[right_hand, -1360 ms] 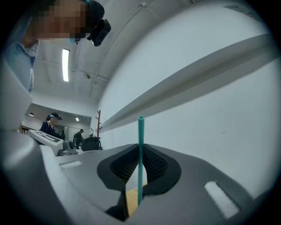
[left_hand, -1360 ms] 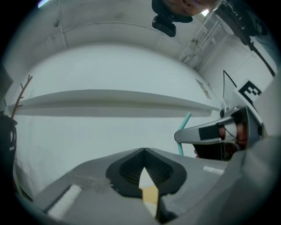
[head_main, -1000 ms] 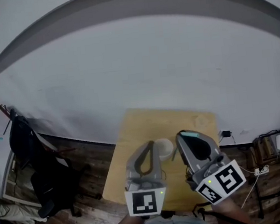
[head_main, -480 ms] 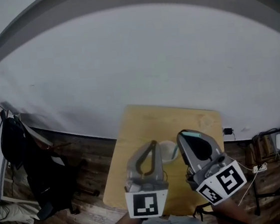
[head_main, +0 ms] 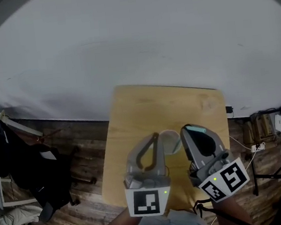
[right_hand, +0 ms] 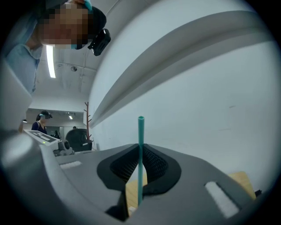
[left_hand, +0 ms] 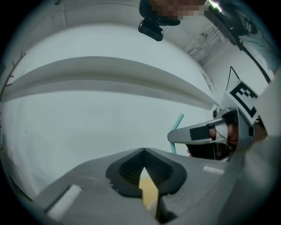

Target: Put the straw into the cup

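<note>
A white cup [head_main: 171, 141] stands on the small wooden table [head_main: 145, 109], seen in the head view between my two grippers. My left gripper [head_main: 156, 134] is just left of the cup, its jaws shut with nothing in them [left_hand: 144, 151]. My right gripper [head_main: 195, 128] is just right of the cup and is shut on a teal straw [right_hand: 141, 145], which stands upright and sticks out above the jaws. From the left gripper view, the straw [left_hand: 177, 129] shows rising above the right gripper [left_hand: 206, 132].
The table stands against a white wall. A dark chair with clothes [head_main: 31, 167] is on the wood floor at the left. Cables and a power strip [head_main: 264, 138] lie at the right.
Both grippers have come down towards the table and the cup. The head view has tilted down, so more of the table shows beyond them. The straw stays held.
</note>
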### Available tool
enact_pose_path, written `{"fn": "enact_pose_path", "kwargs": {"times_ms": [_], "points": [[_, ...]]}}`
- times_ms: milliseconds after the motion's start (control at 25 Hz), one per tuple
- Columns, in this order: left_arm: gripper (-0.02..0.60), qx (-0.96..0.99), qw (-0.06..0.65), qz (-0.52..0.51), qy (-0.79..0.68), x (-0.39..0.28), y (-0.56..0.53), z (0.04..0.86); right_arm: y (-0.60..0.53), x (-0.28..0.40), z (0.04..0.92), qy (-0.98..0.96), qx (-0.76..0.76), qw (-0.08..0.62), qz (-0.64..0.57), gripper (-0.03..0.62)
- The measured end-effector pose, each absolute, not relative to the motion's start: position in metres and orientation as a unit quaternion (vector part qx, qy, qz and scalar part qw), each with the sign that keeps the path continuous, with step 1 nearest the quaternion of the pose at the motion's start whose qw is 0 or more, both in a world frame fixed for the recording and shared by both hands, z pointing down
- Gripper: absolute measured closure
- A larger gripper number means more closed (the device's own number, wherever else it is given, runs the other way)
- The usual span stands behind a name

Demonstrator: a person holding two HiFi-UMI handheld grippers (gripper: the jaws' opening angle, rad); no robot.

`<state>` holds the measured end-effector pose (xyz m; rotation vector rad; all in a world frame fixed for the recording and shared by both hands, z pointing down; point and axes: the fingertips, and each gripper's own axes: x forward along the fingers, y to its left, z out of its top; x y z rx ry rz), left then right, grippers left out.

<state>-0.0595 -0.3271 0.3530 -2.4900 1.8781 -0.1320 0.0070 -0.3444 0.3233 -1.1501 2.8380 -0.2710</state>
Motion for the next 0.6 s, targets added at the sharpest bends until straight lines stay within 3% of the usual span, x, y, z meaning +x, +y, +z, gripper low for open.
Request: {"fn": "enact_pose_path", "kwargs": {"times_ms": [600], "points": [[0.563, -0.799, -0.061, -0.068, 0.595, -0.074, -0.344, 0.423, -0.357, 0.006, 0.415, 0.902, -0.405, -0.003, -0.149, 0.559]]}}
